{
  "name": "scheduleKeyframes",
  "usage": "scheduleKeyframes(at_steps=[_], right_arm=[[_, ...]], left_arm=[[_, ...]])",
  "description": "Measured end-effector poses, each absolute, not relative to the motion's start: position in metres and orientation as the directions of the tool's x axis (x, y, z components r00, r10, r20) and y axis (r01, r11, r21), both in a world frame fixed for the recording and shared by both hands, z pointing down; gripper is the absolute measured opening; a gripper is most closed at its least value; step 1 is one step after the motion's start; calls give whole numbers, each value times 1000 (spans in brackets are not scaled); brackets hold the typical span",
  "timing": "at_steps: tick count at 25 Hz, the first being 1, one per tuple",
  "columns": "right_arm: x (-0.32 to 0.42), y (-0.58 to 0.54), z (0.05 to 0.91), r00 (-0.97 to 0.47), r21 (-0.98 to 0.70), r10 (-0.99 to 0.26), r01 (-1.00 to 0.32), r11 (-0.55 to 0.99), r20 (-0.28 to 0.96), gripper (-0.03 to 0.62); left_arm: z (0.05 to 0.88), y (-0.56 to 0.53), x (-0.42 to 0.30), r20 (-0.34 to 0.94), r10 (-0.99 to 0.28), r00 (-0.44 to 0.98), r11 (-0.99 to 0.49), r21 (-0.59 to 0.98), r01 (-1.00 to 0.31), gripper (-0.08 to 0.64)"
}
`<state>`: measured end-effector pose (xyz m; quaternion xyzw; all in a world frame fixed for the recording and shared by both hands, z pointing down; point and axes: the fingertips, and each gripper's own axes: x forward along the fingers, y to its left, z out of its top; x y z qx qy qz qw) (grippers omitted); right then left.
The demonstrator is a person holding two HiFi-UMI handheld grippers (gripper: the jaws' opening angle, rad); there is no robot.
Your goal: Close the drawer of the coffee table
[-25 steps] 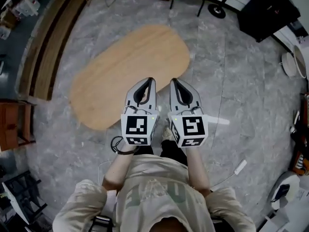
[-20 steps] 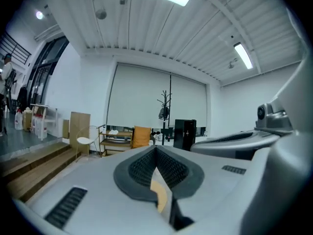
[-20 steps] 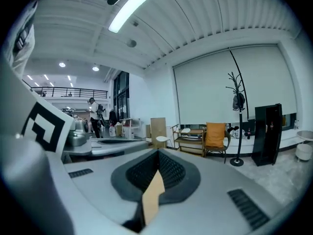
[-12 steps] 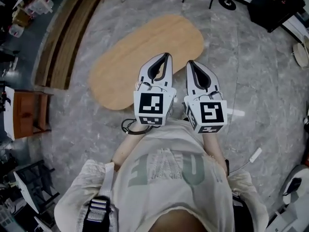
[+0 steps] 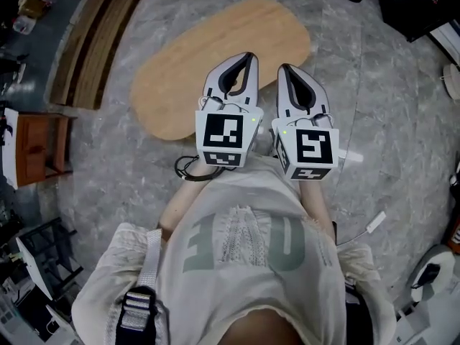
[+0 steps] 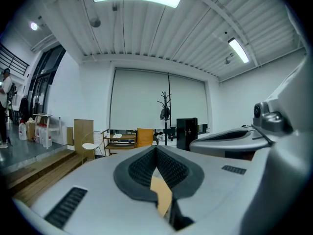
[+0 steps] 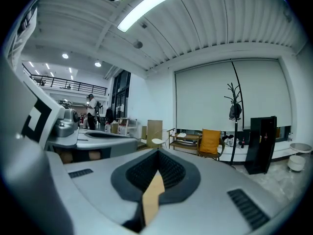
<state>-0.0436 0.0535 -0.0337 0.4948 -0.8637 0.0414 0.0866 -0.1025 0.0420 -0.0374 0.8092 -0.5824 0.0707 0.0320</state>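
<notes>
The coffee table [image 5: 201, 56] shows as an oval light-wood top on the grey marble floor, seen from above; no drawer shows in any view. My left gripper [image 5: 248, 55] and right gripper [image 5: 284, 68] are held side by side in front of the person's chest, above the table's near edge and pointing roughly level. Both are shut with nothing between the jaws. In the left gripper view the left gripper [image 6: 156, 149] has its dark pads meeting at the tip. The right gripper [image 7: 157, 152] looks the same in its own view. A tan sliver of table shows below each.
A wooden step [image 5: 83, 45] runs along the left, with a brown wooden cabinet [image 5: 34, 149] beside it. A black cabinet [image 5: 420, 6] stands at the top right. Ahead across the room are a yellow chair [image 7: 211, 142], a coat stand [image 7: 235, 109] and a low shelf [image 6: 120, 142].
Both grippers have risen together and come closer to the person's chest. The table now lies higher in the head view. The jaws have stayed shut.
</notes>
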Motion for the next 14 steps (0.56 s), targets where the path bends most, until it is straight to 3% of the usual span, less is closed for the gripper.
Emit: scheduleKeyframes(at_steps=[14], right_arm=[[-39,42,-29,-487,11,-848,-866,500,211,6]], left_arm=[[-35,28,-107,137,-943,303,-311,-45,-949,9]])
